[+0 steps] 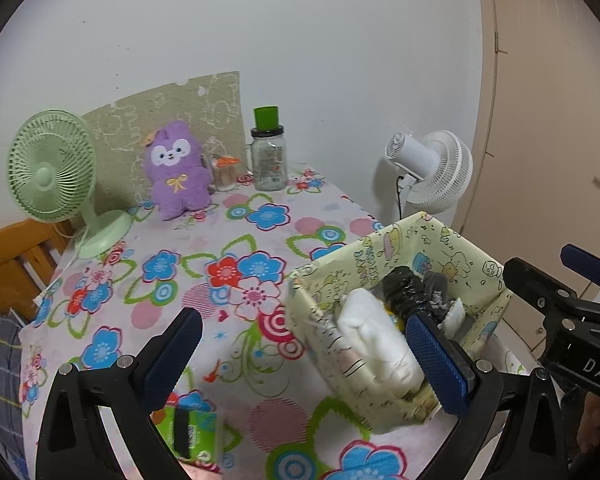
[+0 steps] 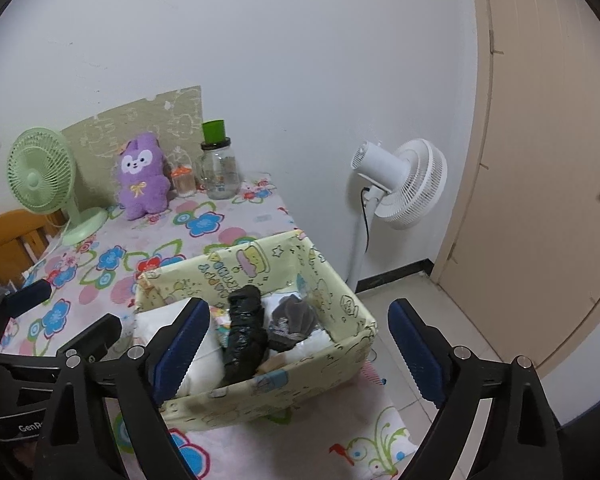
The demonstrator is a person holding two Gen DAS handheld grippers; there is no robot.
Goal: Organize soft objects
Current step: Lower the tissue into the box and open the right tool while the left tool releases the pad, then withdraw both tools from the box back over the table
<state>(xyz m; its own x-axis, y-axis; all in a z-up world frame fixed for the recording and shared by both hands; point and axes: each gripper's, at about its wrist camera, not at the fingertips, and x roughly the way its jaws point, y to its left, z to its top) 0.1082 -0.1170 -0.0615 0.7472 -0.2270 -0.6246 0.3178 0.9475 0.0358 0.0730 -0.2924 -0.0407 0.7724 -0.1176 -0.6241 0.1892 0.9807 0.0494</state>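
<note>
Floral-clothed worktop against white wall; yellow box of soft items at worktop's right edge, purple plush at back. Left hand-held gripper, right hand-held gripper wide, empty.

**What the views hide**

The green packet at the bottom of the left wrist view sits partly behind the left gripper's frame; its print is too blurred to read. Inside the patterned box, the white bundle is partly covered by a blue finger of the right gripper. The clear jar's label is too small to read. The wooden chair is cut off by the bench edge.
</note>
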